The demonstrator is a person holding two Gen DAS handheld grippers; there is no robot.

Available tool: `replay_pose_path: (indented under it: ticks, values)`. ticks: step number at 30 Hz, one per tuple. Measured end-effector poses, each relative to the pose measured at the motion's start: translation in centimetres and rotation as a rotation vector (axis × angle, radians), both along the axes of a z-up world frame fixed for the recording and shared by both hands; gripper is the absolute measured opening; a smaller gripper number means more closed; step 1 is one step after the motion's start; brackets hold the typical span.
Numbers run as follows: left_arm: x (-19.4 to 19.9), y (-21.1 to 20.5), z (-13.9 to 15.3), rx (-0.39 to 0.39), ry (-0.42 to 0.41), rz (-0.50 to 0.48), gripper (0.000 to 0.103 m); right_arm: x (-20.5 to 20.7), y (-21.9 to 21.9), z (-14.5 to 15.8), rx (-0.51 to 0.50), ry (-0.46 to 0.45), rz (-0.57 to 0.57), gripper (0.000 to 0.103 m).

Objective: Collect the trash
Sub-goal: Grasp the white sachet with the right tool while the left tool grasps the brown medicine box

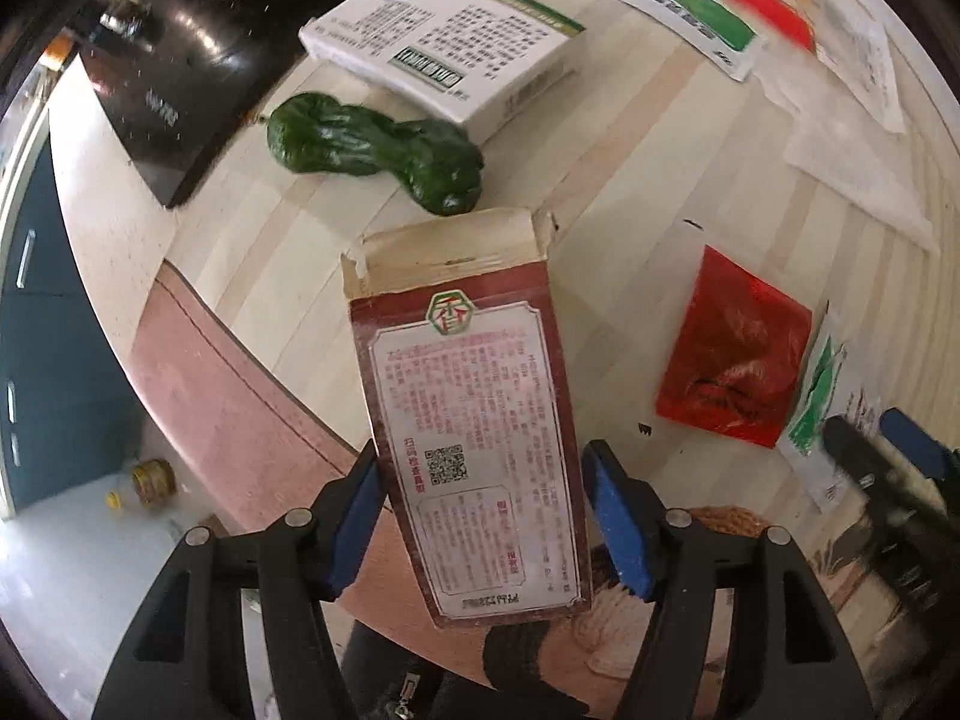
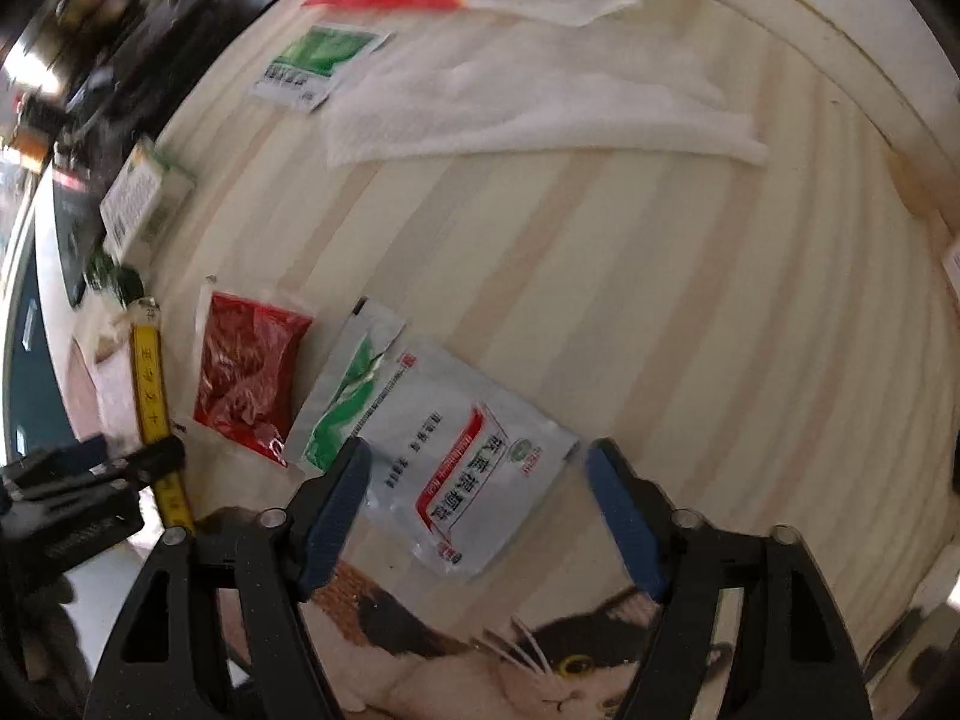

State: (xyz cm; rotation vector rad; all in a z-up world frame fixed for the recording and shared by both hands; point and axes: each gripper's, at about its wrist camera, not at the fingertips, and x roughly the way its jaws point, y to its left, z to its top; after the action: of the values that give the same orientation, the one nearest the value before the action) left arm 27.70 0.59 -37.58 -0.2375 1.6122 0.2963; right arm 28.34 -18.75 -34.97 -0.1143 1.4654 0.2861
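Pale striped wooden tabletop (image 2: 630,276) with a raised light rim; teal cabinet door (image 1: 54,360) and pale floor (image 1: 66,588) lie beyond its edge. Bright daylight.

Wooden table (image 2: 660,300); packets (image 2: 474,468), towel (image 2: 540,114)

A home kitchen: a pale striped wooden table (image 1: 630,138) carries a green pepper (image 1: 378,150), beside a glossy black cooktop (image 1: 168,78).

left gripper (image 1: 483,516) jaws spread, blue pads (image 1: 618,528) flanking carton, right pad gapped. right gripper (image 2: 480,510) jaws wide apart, nothing held.
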Motion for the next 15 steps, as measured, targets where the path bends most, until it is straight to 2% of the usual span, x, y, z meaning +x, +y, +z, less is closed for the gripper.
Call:
replay_pose_path:
  ticks: [3,4,8,11,15]
  values:
    - [-0.7,0.9,0.0,-0.019,-0.016,0.018,0.057,-1.1,1.5,-0.1,-0.091,-0.061,0.053,0.075]
    - [-1.3,0.9,0.2,-0.013,-0.023,0.008,0.057,-1.6,1.7,0.2,-0.078,-0.092,0.065,0.067]
    - [-2.9,1.0,0.8,0.020,-0.032,-0.041,0.056,-2.9,2.0,1.1,-0.047,-0.107,0.065,0.008]
    - [-3.4,0.7,1.1,0.018,-0.040,-0.047,0.056,-3.5,1.4,1.6,-0.006,-0.101,0.027,0.008]
    - [-4.9,1.5,2.2,0.019,-0.076,-0.050,0.056,-4.3,-0.1,3.8,0.058,-0.118,-0.030,0.008]
